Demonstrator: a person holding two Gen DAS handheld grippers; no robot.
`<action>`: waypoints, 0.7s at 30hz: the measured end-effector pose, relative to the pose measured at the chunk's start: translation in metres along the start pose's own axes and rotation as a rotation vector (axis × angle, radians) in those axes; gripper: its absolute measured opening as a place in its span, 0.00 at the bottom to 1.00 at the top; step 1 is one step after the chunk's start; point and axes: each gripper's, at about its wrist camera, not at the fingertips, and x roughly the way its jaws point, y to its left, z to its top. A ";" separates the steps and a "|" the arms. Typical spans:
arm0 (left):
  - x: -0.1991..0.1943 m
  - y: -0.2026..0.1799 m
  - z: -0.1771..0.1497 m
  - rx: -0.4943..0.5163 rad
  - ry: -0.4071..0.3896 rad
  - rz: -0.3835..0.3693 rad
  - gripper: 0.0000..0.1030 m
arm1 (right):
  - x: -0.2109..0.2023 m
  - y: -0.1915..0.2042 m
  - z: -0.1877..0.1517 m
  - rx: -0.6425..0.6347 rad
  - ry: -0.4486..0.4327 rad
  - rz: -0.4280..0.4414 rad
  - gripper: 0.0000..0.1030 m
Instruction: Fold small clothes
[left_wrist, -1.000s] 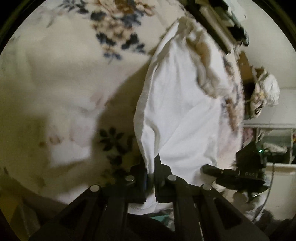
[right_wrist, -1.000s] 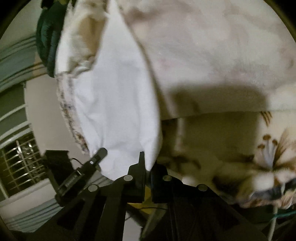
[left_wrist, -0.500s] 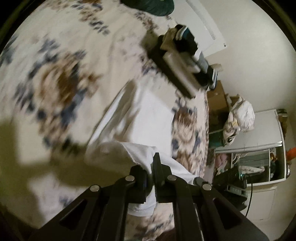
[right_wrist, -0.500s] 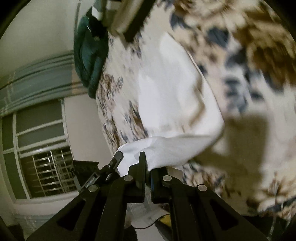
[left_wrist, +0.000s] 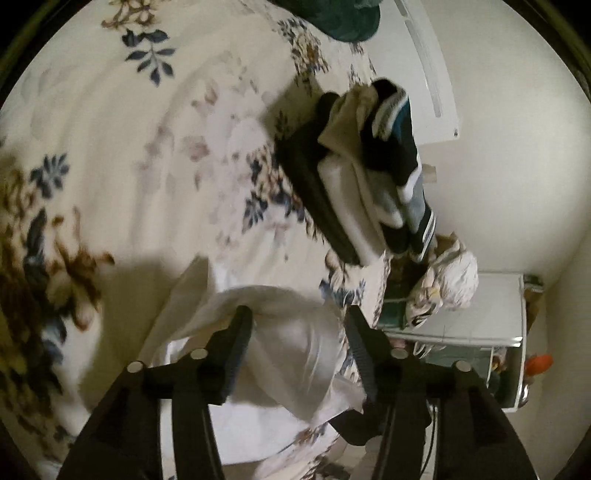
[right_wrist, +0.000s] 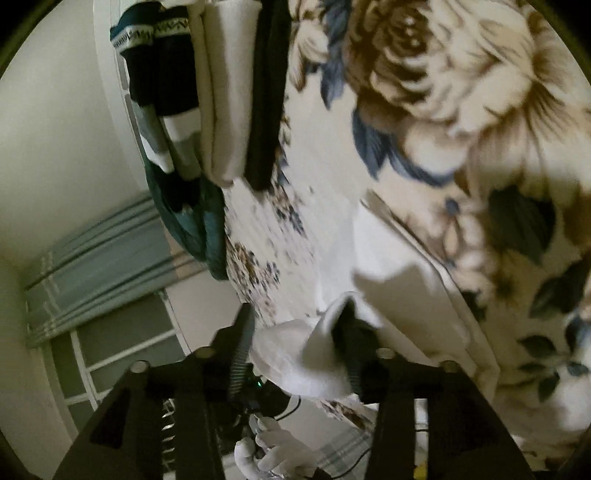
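A floral bedspread (left_wrist: 147, 184) fills both views, folded clothes (left_wrist: 369, 184) stacked upper right. The white garment (left_wrist: 288, 354) lies at lower centre between the spread fingers of the left gripper (left_wrist: 299, 317) and right gripper (right_wrist: 295, 317); the fold could be snagged undone.

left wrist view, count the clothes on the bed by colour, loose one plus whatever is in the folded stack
Some layers may be hidden.
white: 2, the loose white garment and a white folded piece
cream: 1
black: 1
navy and teal: 1
total: 5
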 end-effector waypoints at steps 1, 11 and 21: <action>-0.003 0.003 0.004 -0.008 -0.013 0.002 0.54 | 0.001 0.000 0.001 -0.004 -0.006 0.002 0.49; 0.004 0.000 0.006 0.248 0.022 0.256 0.55 | -0.038 0.021 0.000 -0.240 -0.102 -0.236 0.59; 0.067 -0.008 0.006 0.435 0.120 0.334 0.03 | 0.023 0.009 0.018 -0.414 -0.019 -0.511 0.06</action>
